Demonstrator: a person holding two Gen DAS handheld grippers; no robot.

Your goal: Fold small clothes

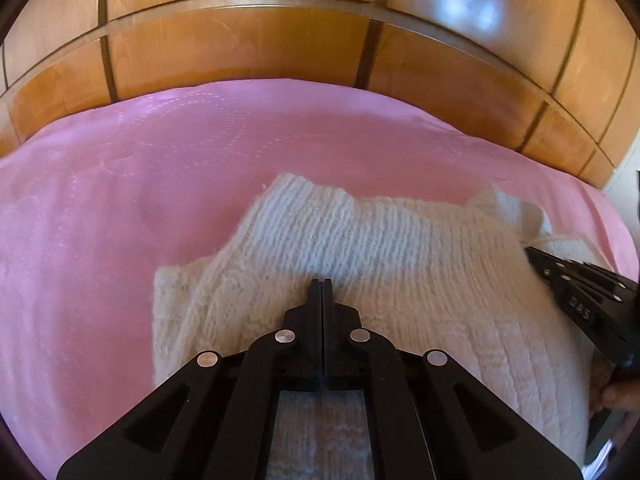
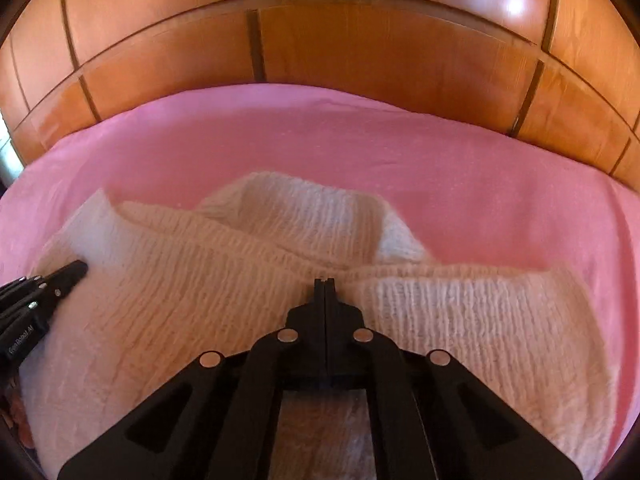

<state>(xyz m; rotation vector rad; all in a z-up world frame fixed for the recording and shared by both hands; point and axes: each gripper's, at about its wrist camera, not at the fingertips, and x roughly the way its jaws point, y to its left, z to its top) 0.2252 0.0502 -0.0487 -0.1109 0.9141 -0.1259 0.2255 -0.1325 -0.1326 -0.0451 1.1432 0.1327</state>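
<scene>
- Spread across the near part of the bed lies a small white knitted sweater (image 1: 360,264), partly folded, with thick ribbed stitches.
- From the left wrist view, one folded sleeve edge (image 1: 176,292) juts out at the left, and a bunched bit of knit (image 1: 508,208) sticks up at the far right.
- From the right wrist view, the sweater (image 2: 208,280) has a raised fold at the back and a flatter folded panel (image 2: 472,304) on the right side.
- Closed tight, the left gripper (image 1: 321,282) has its two fingers pressed together with no gap between them; the tips sit over the middle of the knit, and whether any yarn is pinched between them cannot be told.
- Likewise the right gripper (image 2: 324,281) has its fingers pressed together, tips at the crease where the folds meet; what, if anything, they pinch cannot be told.
- Each gripper also shows at the side of the other's view, resting against the sweater.
- Under the sweater is a pink bedspread (image 1: 120,200), lightly patterned with dotted curves.
- Behind the bed stands a glossy wooden panelled wall (image 2: 360,40).
</scene>
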